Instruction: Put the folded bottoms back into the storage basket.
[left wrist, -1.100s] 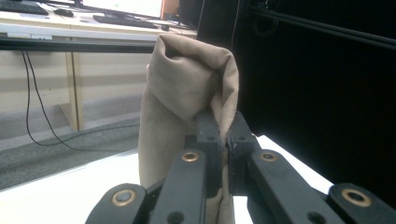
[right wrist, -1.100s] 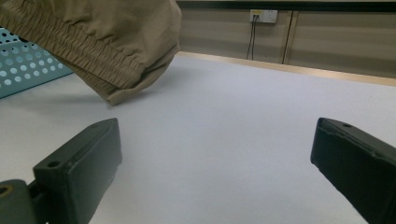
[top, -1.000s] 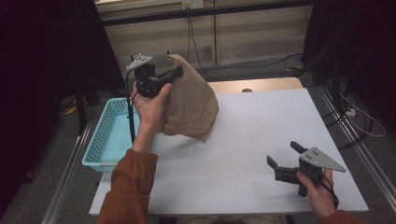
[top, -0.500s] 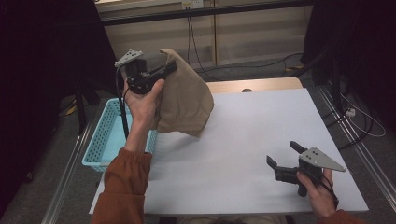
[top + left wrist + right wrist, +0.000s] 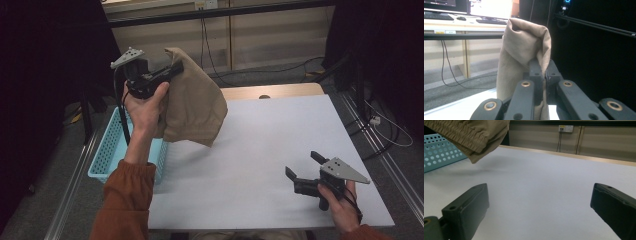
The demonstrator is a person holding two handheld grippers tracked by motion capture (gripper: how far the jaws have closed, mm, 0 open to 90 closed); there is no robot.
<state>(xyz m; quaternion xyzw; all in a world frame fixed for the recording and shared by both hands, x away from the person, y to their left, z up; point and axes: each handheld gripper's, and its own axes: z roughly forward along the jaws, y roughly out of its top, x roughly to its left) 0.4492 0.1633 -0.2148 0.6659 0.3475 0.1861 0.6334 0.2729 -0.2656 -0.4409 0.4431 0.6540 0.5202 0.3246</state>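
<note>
My left claw (image 5: 172,70) is clamped on a fold of the tan cloth (image 5: 192,102), and I hold it up in the air above the left edge of the worktop (image 5: 270,150). In the left gripper view the jaws are pinched tight with the cloth (image 5: 524,47) bunched between them and rising over their tips. The rest of it hangs free below my hand, its lower hem off the worktop, partly over the near corner of the blue basket (image 5: 107,155) that sits just off the worktop's left edge.

My right claw (image 5: 302,167) rests low near the front right corner of the worktop, jaws spread wide and holding nothing; in the right gripper view the bare white surface lies between them, and the cloth's gathered hem (image 5: 471,137) dangles at the far upper left.

So the pick-up is done, I judge, and the cloth is in mid-carry. What is left, probably, is lowering it into the basket and letting go, though the basket's inside is mostly hidden behind my arm and I cannot tell what is in it.
</note>
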